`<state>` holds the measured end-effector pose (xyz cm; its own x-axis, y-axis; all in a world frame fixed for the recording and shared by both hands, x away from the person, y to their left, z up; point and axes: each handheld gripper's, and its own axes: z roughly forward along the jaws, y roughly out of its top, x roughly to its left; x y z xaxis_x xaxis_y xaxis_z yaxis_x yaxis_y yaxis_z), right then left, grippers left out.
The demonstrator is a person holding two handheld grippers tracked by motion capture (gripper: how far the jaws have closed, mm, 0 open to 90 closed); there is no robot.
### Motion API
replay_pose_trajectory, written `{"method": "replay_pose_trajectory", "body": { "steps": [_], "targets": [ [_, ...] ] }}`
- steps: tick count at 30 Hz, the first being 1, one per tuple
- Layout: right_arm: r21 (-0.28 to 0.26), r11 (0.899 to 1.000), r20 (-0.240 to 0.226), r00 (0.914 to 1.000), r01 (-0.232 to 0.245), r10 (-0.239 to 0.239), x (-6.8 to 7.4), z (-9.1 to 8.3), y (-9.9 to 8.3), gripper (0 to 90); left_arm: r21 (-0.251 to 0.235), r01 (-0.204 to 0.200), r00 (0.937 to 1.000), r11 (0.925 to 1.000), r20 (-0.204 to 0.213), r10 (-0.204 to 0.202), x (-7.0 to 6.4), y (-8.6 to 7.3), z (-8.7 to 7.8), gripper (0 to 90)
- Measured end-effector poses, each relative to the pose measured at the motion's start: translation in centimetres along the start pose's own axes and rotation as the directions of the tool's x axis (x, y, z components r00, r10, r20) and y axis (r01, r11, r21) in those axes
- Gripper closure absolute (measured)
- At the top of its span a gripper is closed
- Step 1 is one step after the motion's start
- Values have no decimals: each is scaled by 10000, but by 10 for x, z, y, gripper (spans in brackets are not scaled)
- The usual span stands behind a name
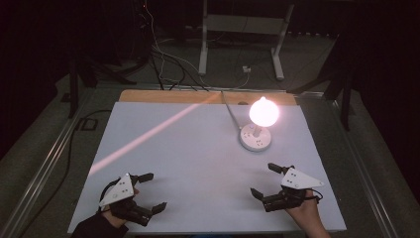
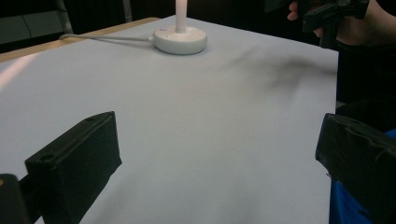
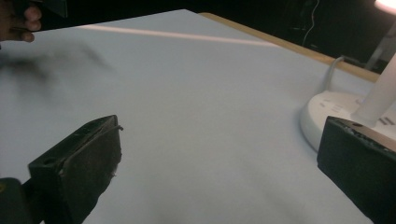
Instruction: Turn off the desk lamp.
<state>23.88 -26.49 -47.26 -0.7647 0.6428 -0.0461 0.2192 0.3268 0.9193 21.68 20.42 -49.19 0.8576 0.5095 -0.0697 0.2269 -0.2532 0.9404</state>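
Both tongs sit at the table's near edge, and we see each spread wide with nothing between its jaws. Our left gripper [image 1: 149, 192] rests at the near left, its hand [image 1: 115, 210] coming in from the bottom edge, jaws aimed right and slightly inward. Our right gripper [image 1: 264, 179] rests at the near right, held by the other hand [image 1: 305, 212], jaws aimed left toward the middle. Between them lies the bare white table sheet [image 1: 198, 163]. Farther back on the right stands the lamp [image 1: 257, 128]: a round white base [image 2: 180, 39] flat on the sheet, a short stem rising upright to a glowing globe [image 1: 263, 111]. Its cable [image 1: 229, 110] runs off the far edge.
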Motion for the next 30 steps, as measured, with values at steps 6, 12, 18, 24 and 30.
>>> {"method": "replay_pose_trajectory", "body": {
  "steps": [6,12,18,24,30],
  "targets": [
    [-160,9999,165,9999,46,-43,-6,-1,10,0,-20,26,10000,10000,7,-26,0,0,0,6],
    [-382,9993,315,9995,24,-12,-15,1,17,0,-24,41,10000,10000,5,-41,0,0,0,6],
    [-449,9990,422,9991,8,11,-22,2,21,0,3,12,10000,10000,5,-12,0,0,0,6],
    [-511,9987,506,9987,-74,100,-31,5,27,0,-9,29,10000,10000,11,-29,0,0,0,6],
    [-509,9985,510,9985,-177,203,-38,7,32,0,-32,53,10000,10000,13,-53,0,0,0,6]
  ]
}}
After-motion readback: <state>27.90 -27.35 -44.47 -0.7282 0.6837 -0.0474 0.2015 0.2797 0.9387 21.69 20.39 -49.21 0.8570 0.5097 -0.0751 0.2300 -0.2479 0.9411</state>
